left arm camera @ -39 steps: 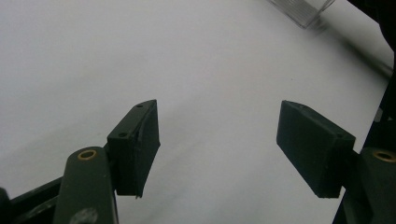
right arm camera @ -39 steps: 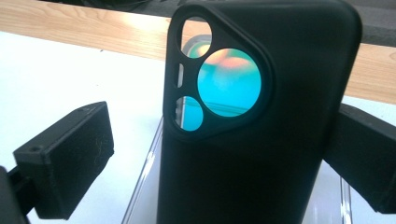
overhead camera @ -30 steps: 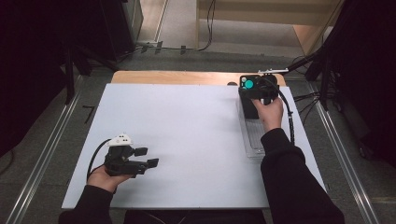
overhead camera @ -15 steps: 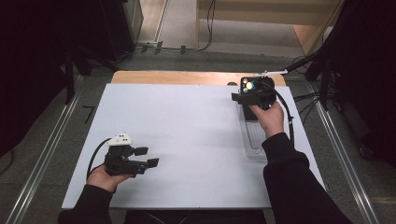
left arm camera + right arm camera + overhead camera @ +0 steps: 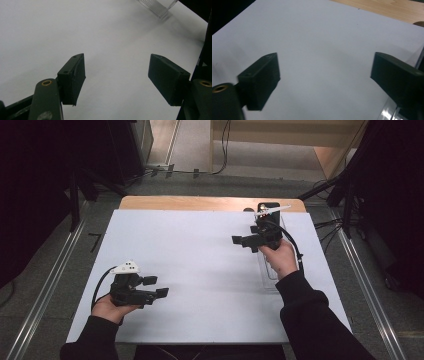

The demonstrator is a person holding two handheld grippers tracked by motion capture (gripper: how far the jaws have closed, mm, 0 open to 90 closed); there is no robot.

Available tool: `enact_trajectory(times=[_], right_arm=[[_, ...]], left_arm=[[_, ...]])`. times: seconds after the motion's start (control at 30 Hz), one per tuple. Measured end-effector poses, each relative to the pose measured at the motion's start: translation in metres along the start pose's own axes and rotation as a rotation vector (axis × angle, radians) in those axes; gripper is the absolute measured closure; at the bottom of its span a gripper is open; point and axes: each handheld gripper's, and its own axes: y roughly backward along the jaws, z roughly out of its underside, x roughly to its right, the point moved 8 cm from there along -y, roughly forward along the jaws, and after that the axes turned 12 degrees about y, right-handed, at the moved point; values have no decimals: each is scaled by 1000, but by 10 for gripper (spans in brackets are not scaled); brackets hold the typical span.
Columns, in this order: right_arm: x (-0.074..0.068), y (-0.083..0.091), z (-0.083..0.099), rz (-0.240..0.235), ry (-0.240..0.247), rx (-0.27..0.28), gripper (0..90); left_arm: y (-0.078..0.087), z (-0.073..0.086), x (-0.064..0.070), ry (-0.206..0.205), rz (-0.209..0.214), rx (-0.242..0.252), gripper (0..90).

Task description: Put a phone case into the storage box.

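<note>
At about seven o'clock on the white worktop (image 5: 200,260), near its front-left corner, the left gripper (image 5: 156,287) rests low in the person's hand, its jaws spread wide and holding nothing. Its jaws point toward three o'clock across bare white surface; in the left gripper view (image 5: 117,77) the gap between the jaws frames plain worktop, with the ribbed end of a clear plastic tray (image 5: 158,7) at the top of that view, well apart. A cable loops from the gripper back toward the sleeve, just inside the worktop's left edge.

Between the two grippers the whole middle of the worktop lies open, from the front edge up to the strip of bare wood (image 5: 200,203) along the far edge at twelve o'clock.

At about two o'clock the right gripper (image 5: 245,241) is held above the surface, jaws also wide apart and empty, pointing toward nine o'clock. The clear plastic tray (image 5: 269,270) lies lengthwise under and beside the right hand, close to the worktop's right edge. In the right gripper view (image 5: 325,72) the tray's glossy rim (image 5: 390,111) shows at the lower right, just beside one jaw, and the wood strip crosses the top.
</note>
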Motion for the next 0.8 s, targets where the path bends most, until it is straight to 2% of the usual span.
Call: enact_trajectory(times=[0.1, 0.2, 0.33, 0.4, 0.67, 0.8], right_arm=[[-9, 3, 3, -19, 17, -2, 118], [-18, 6, 8, -66, 26, -1, 123], [-25, 11, 16, -68, 57, -7, 139], [-29, 15, 21, -74, 71, -15, 209], [-50, 23, 42, -143, 85, -54, 233], [-58, 26, 52, -162, 109, -63, 233]], left_arm=[[-1, 0, 1, -1, 6, -2, 302], [-1, -1, 2, -7, 14, -4, 302], [-2, -1, 4, -8, 23, -6, 302], [-2, -1, 4, -9, 25, -8, 302], [-3, -1, 7, -17, 46, -8, 302], [-4, 0, 9, -15, 57, -9, 302]])
